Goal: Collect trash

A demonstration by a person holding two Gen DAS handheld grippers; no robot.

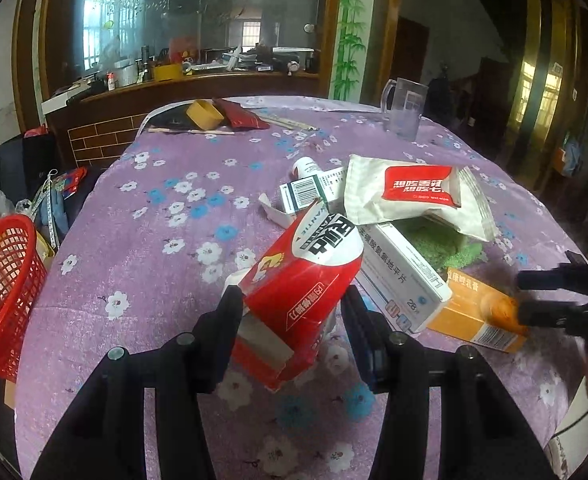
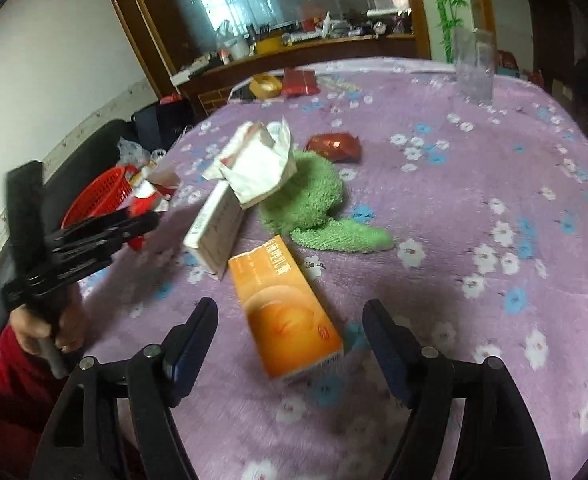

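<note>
A purple flowered tablecloth [image 1: 166, 240] covers the table, red basket [image 1: 2, 280] at nine o'clock. The left gripper [image 1: 292, 308] pinches a red carton [image 1: 302, 280]; the right gripper [image 2: 290, 320] is spread around the orange box [image 2: 286, 312], not touching it.

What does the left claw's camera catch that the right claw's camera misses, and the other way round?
Only the left view shows the barcoded white-and-green box and the crushed red-and-white carton gripped in the left claw. Only the right view shows the shiny red foil wrapper beyond the green towel. Both show the orange box, red plastic basket, clear plastic jug and purple flowered tablecloth.
</note>
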